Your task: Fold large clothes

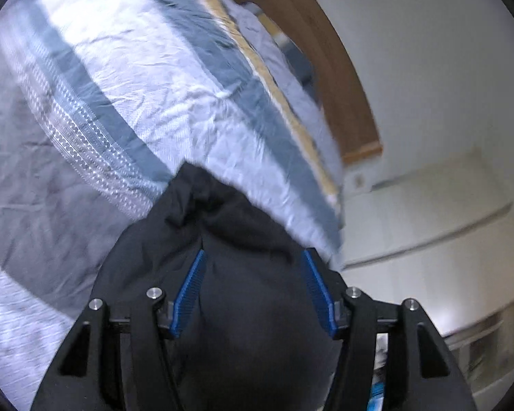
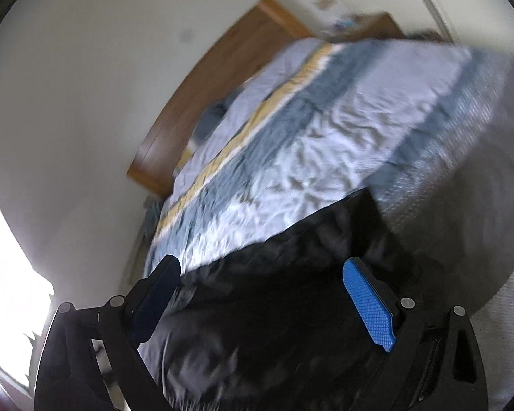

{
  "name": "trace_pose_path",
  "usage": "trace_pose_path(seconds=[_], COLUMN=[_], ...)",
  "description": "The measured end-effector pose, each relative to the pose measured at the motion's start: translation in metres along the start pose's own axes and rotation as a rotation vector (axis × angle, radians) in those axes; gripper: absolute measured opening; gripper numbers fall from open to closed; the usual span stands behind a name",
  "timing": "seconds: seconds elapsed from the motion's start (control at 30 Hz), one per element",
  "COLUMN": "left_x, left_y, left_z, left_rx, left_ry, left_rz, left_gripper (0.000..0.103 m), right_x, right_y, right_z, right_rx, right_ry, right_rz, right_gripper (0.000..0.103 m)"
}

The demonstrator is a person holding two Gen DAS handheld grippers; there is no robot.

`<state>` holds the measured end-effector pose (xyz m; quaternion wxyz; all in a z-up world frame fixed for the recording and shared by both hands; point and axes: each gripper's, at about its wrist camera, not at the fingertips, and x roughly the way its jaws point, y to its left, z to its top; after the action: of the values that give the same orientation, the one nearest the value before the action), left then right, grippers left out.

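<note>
The left tongs (image 1: 253, 291) stand open, blue pads (image 1: 188, 294) clear of the black garment (image 1: 243, 226) bunched between them; the right tongs (image 2: 260, 294) gape wider, the same dark cloth lying between and beneath them, untouched by either pad. The garment lies on the near part of the bed (image 1: 126, 78), heaped rather than flat, its long axis not readable through the blur. Beyond it run the bedspread's blue, white and yellow stripes, then the wooden headboard (image 2: 202, 102) against a pale wall (image 2: 85, 85).

Wide-spread right gripper (image 2: 257, 274) over black garment (image 2: 274, 325)
</note>
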<state>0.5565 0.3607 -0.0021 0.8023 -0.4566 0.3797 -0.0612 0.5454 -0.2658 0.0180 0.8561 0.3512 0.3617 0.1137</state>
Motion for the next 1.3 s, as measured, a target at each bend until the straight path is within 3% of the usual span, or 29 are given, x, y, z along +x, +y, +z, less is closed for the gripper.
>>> trace_pose_path(seconds=[0.13, 0.33, 0.47, 0.57, 0.73, 1.0, 1.17, 1.23, 1.3], left_x=[0.015, 0.061, 0.101, 0.140, 0.197, 0.265, 0.267, 0.258, 0.248], left_y=[-0.034, -0.087, -0.114, -0.128, -0.142, -0.118, -0.106, -0.094, -0.075], left_z=[-0.051, -0.116, -0.131, -0.127, -0.098, -0.057, -0.040, -0.031, -0.019], left_rx=[0.189, 0.453, 0.574, 0.621, 0.644, 0.593, 0.556, 0.544, 0.520], left_ry=[0.054, 0.140, 0.178, 0.219, 0.248, 0.243, 0.232, 0.221, 0.202], left_rz=[0.081, 0.109, 0.158, 0.209, 0.321, 0.396, 0.407, 0.444, 0.537], left_gripper=[0.056, 0.056, 0.056, 0.056, 0.056, 0.061, 0.061, 0.061, 0.061], right_x=[-0.003, 0.023, 0.070, 0.109, 0.159, 0.219, 0.225, 0.215, 0.203], right_y=[0.048, 0.106, 0.121, 0.124, 0.124, 0.111, 0.102, 0.087, 0.066], right_z=[-0.036, -0.105, -0.129, -0.125, -0.097, -0.078, -0.067, -0.058, -0.048], right_rx=[-0.159, -0.379, -0.491, -0.529, -0.531, -0.540, -0.525, -0.494, -0.455], right_ry=[0.036, 0.109, 0.170, 0.198, 0.244, 0.291, 0.307, 0.301, 0.287], right_rz=[-0.007, -0.026, -0.095, -0.161, -0.223, -0.286, -0.274, -0.259, -0.285], right_gripper=[0.094, 0.089, 0.089, 0.089, 0.089, 0.091, 0.090, 0.090, 0.090])
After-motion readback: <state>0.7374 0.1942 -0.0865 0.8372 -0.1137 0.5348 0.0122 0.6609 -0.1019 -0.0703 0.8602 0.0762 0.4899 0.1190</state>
